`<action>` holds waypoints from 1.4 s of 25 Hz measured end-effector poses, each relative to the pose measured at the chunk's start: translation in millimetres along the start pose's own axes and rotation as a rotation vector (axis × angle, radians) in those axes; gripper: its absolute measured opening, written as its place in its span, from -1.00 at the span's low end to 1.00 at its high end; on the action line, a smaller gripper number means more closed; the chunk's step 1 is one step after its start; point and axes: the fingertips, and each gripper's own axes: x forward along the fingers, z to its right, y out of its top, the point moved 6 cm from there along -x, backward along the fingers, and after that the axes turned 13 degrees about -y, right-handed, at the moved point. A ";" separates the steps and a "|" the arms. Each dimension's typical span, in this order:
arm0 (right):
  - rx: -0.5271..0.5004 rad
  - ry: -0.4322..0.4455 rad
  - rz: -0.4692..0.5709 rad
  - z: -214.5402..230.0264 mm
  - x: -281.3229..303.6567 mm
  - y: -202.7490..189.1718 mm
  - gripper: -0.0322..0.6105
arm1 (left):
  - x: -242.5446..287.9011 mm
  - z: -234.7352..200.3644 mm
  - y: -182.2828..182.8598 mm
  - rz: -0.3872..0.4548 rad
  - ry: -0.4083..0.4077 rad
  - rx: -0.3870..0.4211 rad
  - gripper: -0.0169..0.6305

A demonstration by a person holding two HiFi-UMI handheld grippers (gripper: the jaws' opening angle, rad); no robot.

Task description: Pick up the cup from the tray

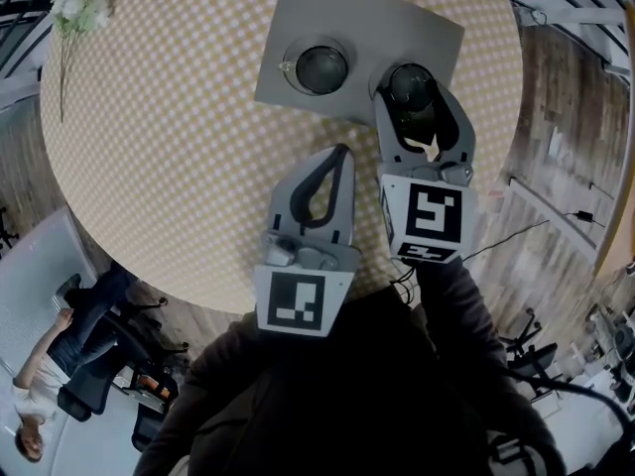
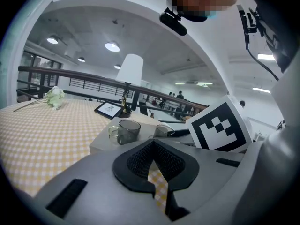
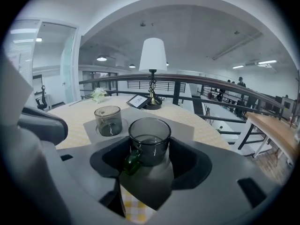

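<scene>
Two smoky glass cups stand on a grey tray (image 1: 417,23) on a round checkered table (image 1: 149,167). The right cup (image 1: 410,87) (image 3: 149,142), with a green handle turned toward me, sits between the jaws of my right gripper (image 1: 413,95) (image 3: 149,156). Those jaws stand wide on both sides of the cup, which rests on the tray. The left cup (image 1: 316,67) (image 3: 108,120) (image 2: 127,130) stands free. My left gripper (image 1: 341,153) (image 2: 152,146) is shut and empty, just short of the tray's near edge.
A white flower sprig (image 1: 79,8) lies at the table's far left. A table lamp (image 3: 153,69) and a small picture frame (image 3: 138,101) stand beyond the tray. The table's edge runs close to the right of the tray. A seated person shows on the floor below, lower left.
</scene>
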 end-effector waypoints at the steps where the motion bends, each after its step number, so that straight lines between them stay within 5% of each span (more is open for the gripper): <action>1: -0.005 0.002 0.004 -0.2 0.6 0.4 -0.09 | -0.1 0.3 0.6 0.002 0.000 0.000 -0.93; 18: 0.024 -0.041 0.131 -1.9 -45.3 34.0 -0.11 | -29.6 16.2 25.5 0.056 -0.068 0.056 -0.93; 26: 0.048 -0.122 0.100 8.5 -66.8 41.8 -0.11 | -35.1 22.0 48.3 0.043 -0.147 0.078 -0.93; 35: 0.079 -0.152 0.030 21.3 -57.0 4.7 -0.11 | -17.0 28.1 32.2 -0.029 -0.197 0.066 -0.93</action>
